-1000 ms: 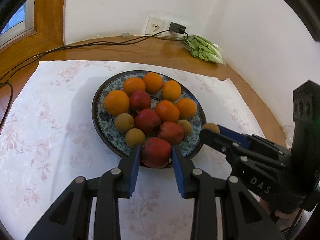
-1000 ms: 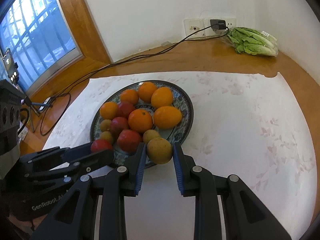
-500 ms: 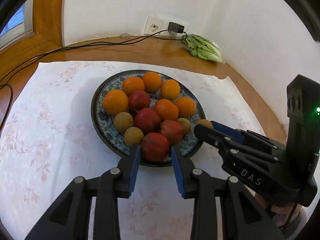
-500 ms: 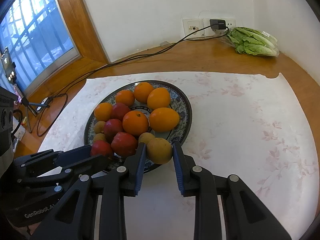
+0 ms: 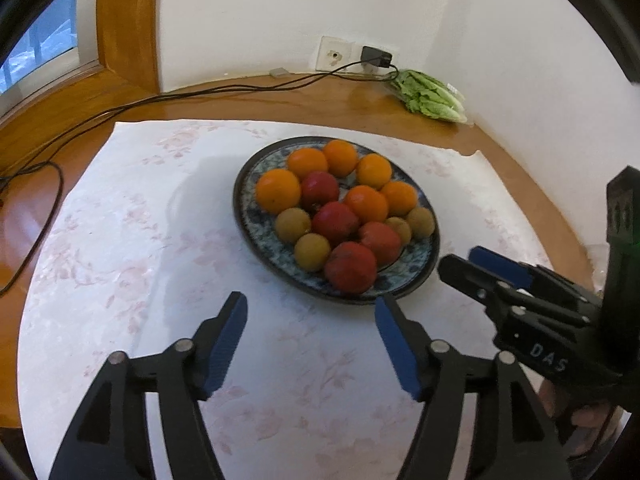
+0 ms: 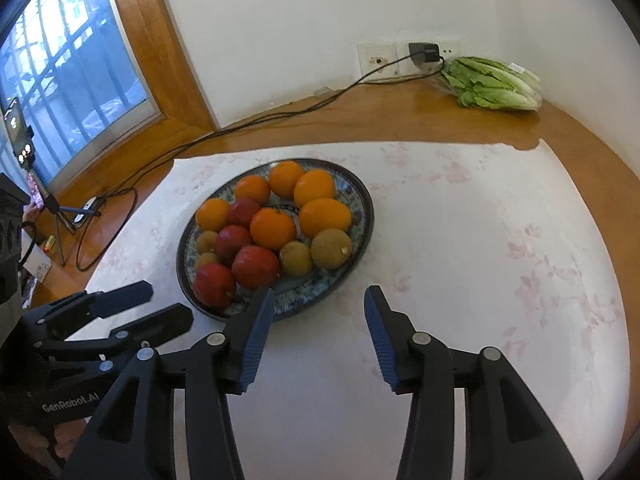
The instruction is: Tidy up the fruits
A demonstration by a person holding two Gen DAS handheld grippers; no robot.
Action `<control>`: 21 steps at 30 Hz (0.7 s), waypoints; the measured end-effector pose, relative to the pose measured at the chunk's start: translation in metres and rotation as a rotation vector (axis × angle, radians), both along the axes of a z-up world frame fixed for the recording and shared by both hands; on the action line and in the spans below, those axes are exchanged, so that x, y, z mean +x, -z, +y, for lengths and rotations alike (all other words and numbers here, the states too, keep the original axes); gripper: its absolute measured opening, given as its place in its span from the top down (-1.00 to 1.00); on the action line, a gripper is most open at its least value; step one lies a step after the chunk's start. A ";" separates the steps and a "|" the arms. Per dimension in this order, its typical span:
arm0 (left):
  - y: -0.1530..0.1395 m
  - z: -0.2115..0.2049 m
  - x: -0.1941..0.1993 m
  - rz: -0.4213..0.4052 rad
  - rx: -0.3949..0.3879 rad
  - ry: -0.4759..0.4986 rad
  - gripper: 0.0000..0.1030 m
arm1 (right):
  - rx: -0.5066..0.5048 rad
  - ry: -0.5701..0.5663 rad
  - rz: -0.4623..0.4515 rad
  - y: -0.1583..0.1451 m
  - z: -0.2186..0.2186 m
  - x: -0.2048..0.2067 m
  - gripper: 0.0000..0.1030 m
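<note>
A blue patterned plate [image 5: 412, 276] [image 6: 360, 196] holds several oranges, red fruits and small brown fruits. A red fruit [image 5: 350, 267] lies at its near rim in the left wrist view. A brown fruit [image 6: 331, 249] lies at the plate's right side in the right wrist view. My left gripper [image 5: 310, 326] is open and empty, just short of the plate. My right gripper [image 6: 318, 318] is open and empty, in front of the plate's near rim. It also shows in the left wrist view [image 5: 472, 268], to the plate's right.
The plate stands on a white floral cloth [image 5: 120, 240] over a round wooden table [image 6: 440, 120]. A bagged lettuce [image 6: 492, 84] lies by the wall sockets. A black cable [image 5: 160, 100] runs across the table's back. A phone on a tripod [image 6: 18, 136] stands at the left.
Both grippers have opened and drawn back from the plate. The left let go of the red fruit and the right let go of the brown fruit; both fruits now lie on the plate.
</note>
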State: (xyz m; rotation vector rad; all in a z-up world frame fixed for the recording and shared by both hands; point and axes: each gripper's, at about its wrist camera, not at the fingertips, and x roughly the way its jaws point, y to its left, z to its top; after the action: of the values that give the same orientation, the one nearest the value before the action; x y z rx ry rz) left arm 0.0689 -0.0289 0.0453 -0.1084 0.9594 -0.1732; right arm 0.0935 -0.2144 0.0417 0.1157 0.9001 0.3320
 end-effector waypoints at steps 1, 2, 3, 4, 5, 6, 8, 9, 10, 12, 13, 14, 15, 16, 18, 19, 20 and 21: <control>0.001 0.000 0.000 -0.002 0.012 -0.004 -0.47 | -0.006 0.001 0.010 0.002 0.000 -0.003 0.02; 0.003 0.000 -0.001 -0.003 0.029 -0.011 -0.51 | -0.012 0.001 0.016 0.003 -0.001 -0.004 0.00; 0.005 0.000 0.000 -0.002 0.039 -0.016 -0.53 | -0.019 0.002 0.022 0.005 -0.001 -0.006 -0.05; 0.008 0.001 0.001 0.005 0.051 -0.026 -0.54 | -0.028 0.002 0.028 0.007 -0.001 -0.008 -0.10; 0.009 0.001 0.002 0.010 0.057 -0.031 -0.54 | -0.034 0.003 0.033 0.009 -0.001 -0.010 -0.12; 0.012 0.001 0.003 0.016 0.065 -0.035 -0.54 | -0.038 0.006 0.038 0.011 -0.001 -0.012 -0.16; 0.017 -0.001 0.003 0.025 0.080 -0.041 -0.54 | -0.039 0.011 0.050 0.015 -0.002 -0.014 -0.22; 0.019 -0.001 0.004 0.029 0.088 -0.045 -0.54 | -0.039 0.013 0.054 0.017 -0.002 -0.015 -0.24; 0.021 -0.002 0.004 0.030 0.094 -0.048 -0.55 | -0.042 0.020 0.058 0.019 -0.002 -0.015 -0.27; 0.023 -0.003 0.005 0.034 0.104 -0.050 -0.60 | -0.051 0.030 0.059 0.023 -0.002 -0.015 -0.30; 0.026 -0.004 0.006 0.037 0.112 -0.053 -0.64 | -0.055 0.032 0.051 0.023 -0.002 -0.014 -0.32; 0.027 -0.004 0.006 0.038 0.117 -0.054 -0.68 | -0.065 0.034 0.043 0.023 -0.002 -0.014 -0.35; 0.028 -0.005 0.006 0.031 0.130 -0.058 -0.70 | -0.077 0.035 0.041 0.024 -0.001 -0.014 -0.39; 0.029 -0.006 0.007 0.029 0.138 -0.061 -0.74 | -0.080 0.035 0.036 0.024 0.000 -0.014 -0.41; 0.030 -0.008 0.006 0.022 0.148 -0.063 -0.79 | -0.094 0.045 0.022 0.025 0.000 -0.014 -0.42; 0.031 -0.009 0.006 0.019 0.157 -0.067 -0.80 | -0.101 0.049 0.016 0.026 0.000 -0.014 -0.43; 0.032 -0.010 0.006 0.014 0.175 -0.071 -0.82 | -0.113 0.056 0.008 0.026 0.001 -0.014 -0.43; 0.034 -0.011 0.006 0.011 0.185 -0.074 -0.83 | -0.128 0.064 -0.003 0.027 0.002 -0.015 -0.43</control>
State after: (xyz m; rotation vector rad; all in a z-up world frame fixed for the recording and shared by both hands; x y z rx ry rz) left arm 0.0753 -0.0395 0.0118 0.0252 0.9764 -0.0157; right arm 0.0783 -0.2127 0.0145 0.0256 0.9108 0.2145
